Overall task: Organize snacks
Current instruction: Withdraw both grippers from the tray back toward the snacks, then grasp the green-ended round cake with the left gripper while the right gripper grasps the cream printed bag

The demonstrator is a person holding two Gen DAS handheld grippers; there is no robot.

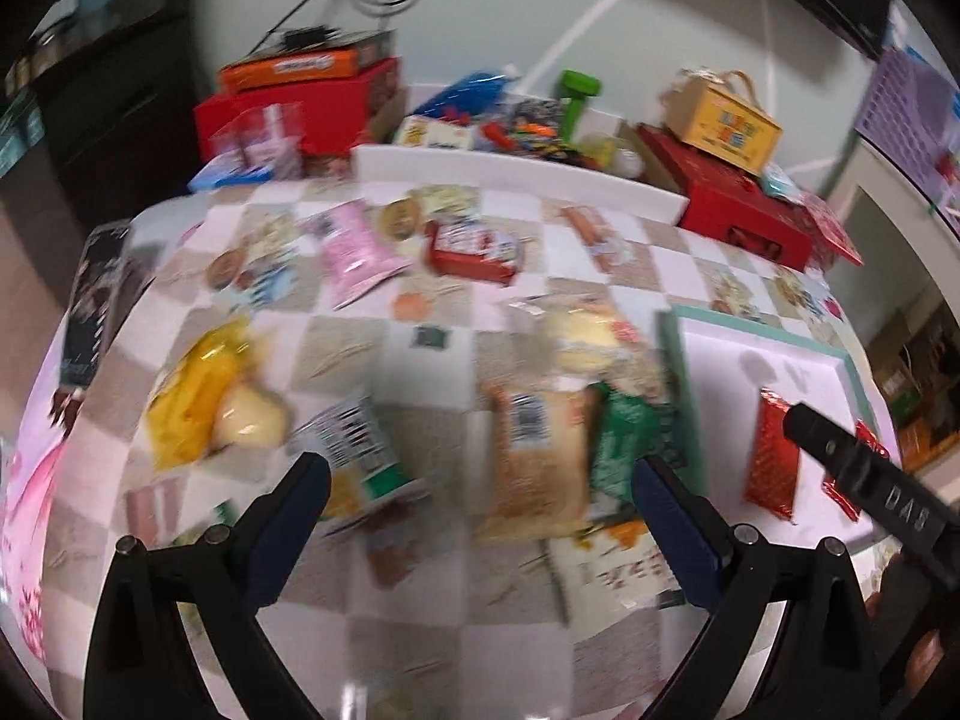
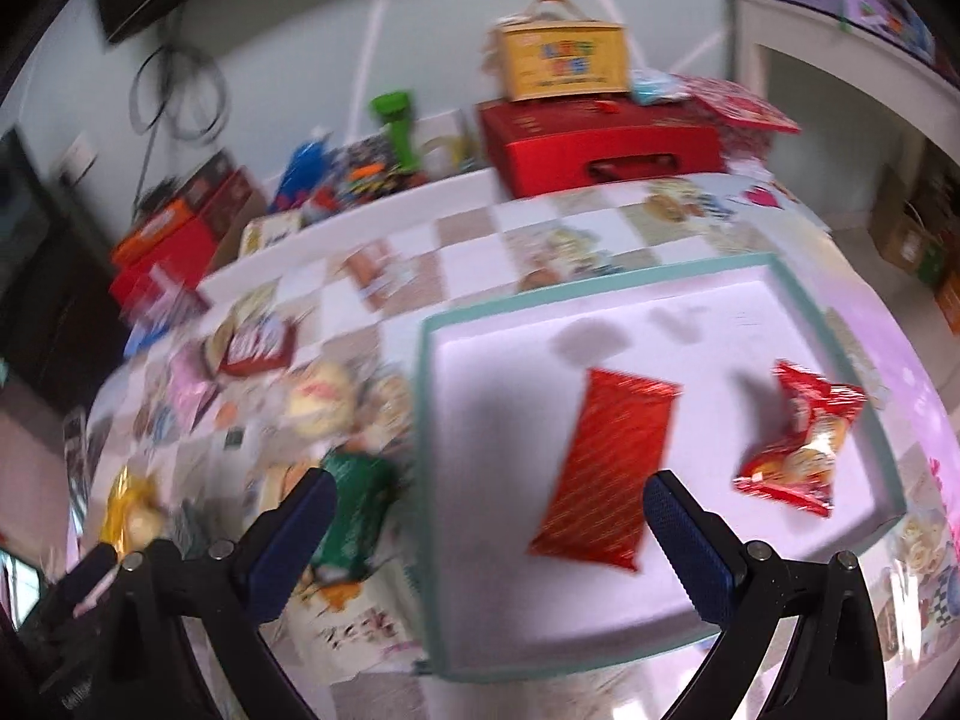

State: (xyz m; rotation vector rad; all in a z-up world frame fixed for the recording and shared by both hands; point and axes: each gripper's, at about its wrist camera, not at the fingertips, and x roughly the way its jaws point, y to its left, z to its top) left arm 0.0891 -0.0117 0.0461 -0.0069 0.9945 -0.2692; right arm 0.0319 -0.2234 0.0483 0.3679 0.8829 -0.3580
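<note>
My left gripper (image 1: 480, 474) is open and empty above loose snacks on the checked tablecloth: a tan packet (image 1: 534, 462), a green packet (image 1: 627, 438), a barcode packet (image 1: 354, 450) and a yellow packet (image 1: 198, 396). My right gripper (image 2: 489, 495) is open and empty above the left edge of a white tray with a teal rim (image 2: 423, 420). In the tray lie a flat red packet (image 2: 606, 462) and a crumpled red snack bag (image 2: 798, 444). The tray (image 1: 684, 384) and red packet (image 1: 774, 456) also show in the left wrist view.
A pink packet (image 1: 357, 252), a red box snack (image 1: 474, 252) and round snacks lie farther back. Red boxes (image 2: 600, 138), a yellow carton (image 2: 564, 60), a green bottle (image 2: 399, 126) and a white ledge (image 1: 510, 171) line the table's back edge.
</note>
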